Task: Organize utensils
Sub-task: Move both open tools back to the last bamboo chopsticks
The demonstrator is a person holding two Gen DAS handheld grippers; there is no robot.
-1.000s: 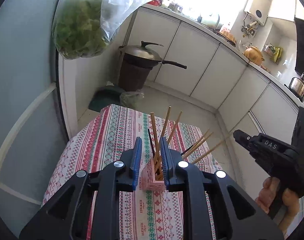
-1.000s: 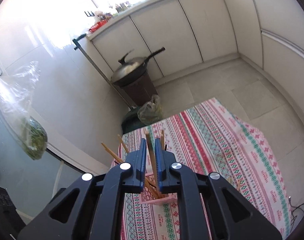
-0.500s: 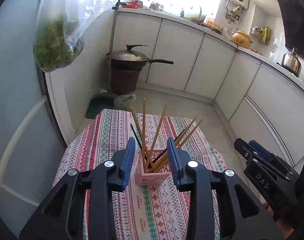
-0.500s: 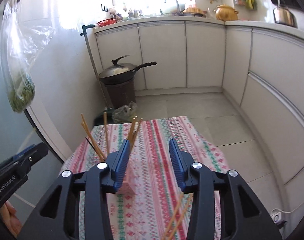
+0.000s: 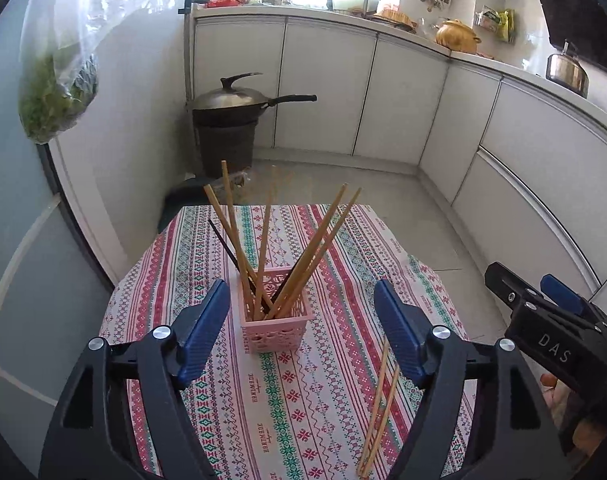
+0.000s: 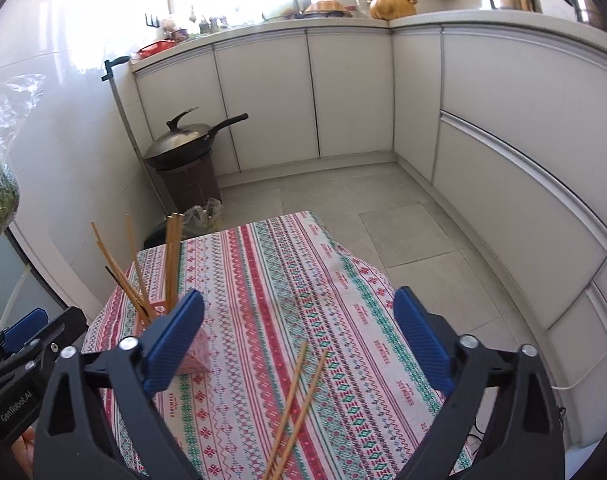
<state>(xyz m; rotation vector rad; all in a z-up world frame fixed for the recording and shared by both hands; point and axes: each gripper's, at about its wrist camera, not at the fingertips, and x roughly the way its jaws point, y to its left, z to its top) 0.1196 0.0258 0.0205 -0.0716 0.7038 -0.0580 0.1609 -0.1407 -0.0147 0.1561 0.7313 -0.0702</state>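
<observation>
Between picks: both grippers empty, loose chopsticks next.

Our left gripper and right gripper both have fingers spread wide, holding nothing. Pink holder stands on the desk with chopsticks in it; a loose pair lies near the right gripper. We'd close on that pair next, low and aligned along the sticks.
</observation>
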